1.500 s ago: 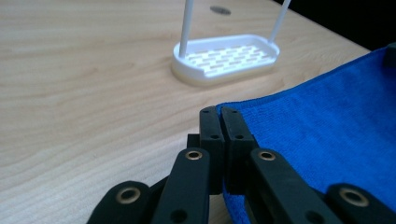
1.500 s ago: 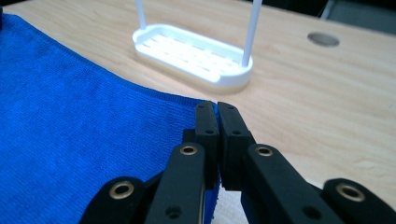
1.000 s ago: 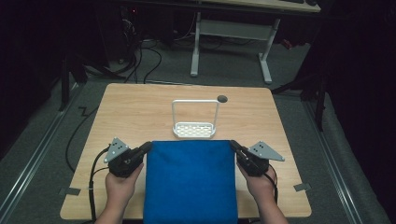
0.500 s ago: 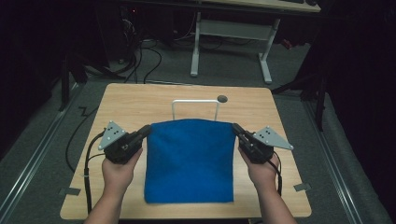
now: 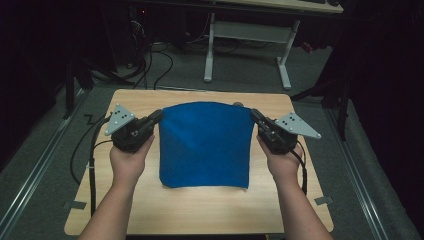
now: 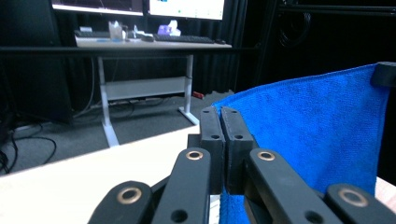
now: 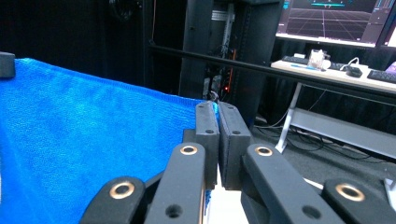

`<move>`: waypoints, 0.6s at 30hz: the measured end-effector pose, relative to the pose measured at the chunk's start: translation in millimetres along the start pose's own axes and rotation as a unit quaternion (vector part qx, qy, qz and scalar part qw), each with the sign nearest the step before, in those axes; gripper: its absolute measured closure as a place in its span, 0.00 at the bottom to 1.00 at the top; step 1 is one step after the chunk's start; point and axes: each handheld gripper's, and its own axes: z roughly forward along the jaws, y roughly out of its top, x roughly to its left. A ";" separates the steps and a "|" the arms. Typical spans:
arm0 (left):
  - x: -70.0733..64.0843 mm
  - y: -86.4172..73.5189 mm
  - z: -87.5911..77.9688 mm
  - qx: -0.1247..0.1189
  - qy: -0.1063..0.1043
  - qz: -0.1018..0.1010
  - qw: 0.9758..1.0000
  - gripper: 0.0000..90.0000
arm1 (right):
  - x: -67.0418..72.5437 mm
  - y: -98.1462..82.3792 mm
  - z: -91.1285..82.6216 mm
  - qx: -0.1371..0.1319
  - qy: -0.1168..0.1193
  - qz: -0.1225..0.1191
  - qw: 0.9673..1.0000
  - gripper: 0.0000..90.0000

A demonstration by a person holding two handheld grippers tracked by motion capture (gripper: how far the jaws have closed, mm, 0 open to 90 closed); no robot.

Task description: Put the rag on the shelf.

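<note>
The blue microfibre cloth (image 5: 205,145) hangs above the wooden table (image 5: 150,200), its lower edge near the tabletop. A corner could slip free if the hands pull apart and overstretch the top edge. The left gripper (image 5: 156,116) and right gripper (image 5: 255,115) are clamped tight on the two upper corners, forearms reaching forward, jaws angled inward and raised.

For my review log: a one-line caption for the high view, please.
Two hand-held grippers, left gripper and right gripper, hold a blue microfibre cloth by its top corners above a wooden table.
</note>
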 end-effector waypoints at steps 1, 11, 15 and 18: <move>0.6 3.0 0.5 -0.001 0.001 0.001 1.000 0.99 | -1.0 2.7 0.8 -0.001 -0.001 -0.001 1.000 0.99; 8.4 28.5 9.1 -0.007 0.011 0.019 1.000 0.99 | -8.5 29.7 6.0 -0.021 -0.009 -0.007 1.000 0.99; 13.2 36.0 15.5 -0.003 0.013 0.022 1.000 0.99 | -15.2 38.4 9.6 -0.027 -0.014 0.001 1.000 0.99; 17.4 38.2 21.2 0.002 0.016 0.026 1.000 0.99 | -18.5 43.4 13.3 -0.029 -0.018 0.000 0.999 0.99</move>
